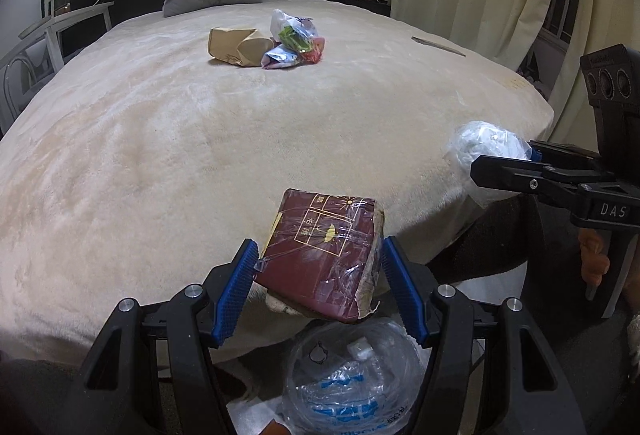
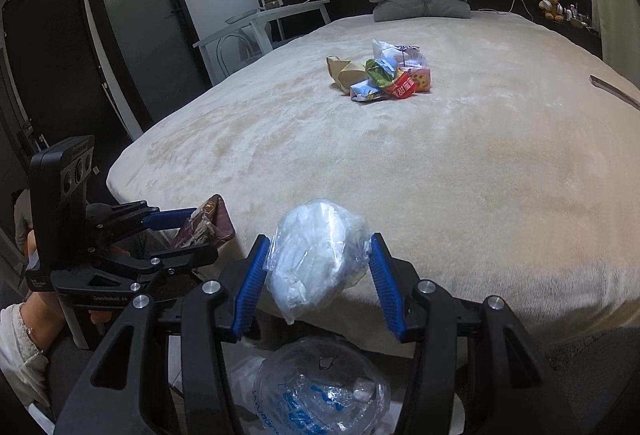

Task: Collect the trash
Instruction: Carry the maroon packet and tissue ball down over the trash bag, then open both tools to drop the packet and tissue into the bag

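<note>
Left wrist view: the left gripper (image 1: 320, 271) was clamped on one maroon packet (image 1: 324, 255), held past the bed (image 1: 160, 155) edge above a clear bag (image 1: 344, 379), probably for dropping in. One pile (image 1: 266, 45) of roughly five wrappers lay mid-bed.

Right wrist view: the right gripper (image 2: 318, 273) was clamped on one white wad (image 2: 316, 251), likewise carried over the bag (image 2: 320, 391). The pile (image 2: 380, 75) lay well apart, uncollected.
</note>
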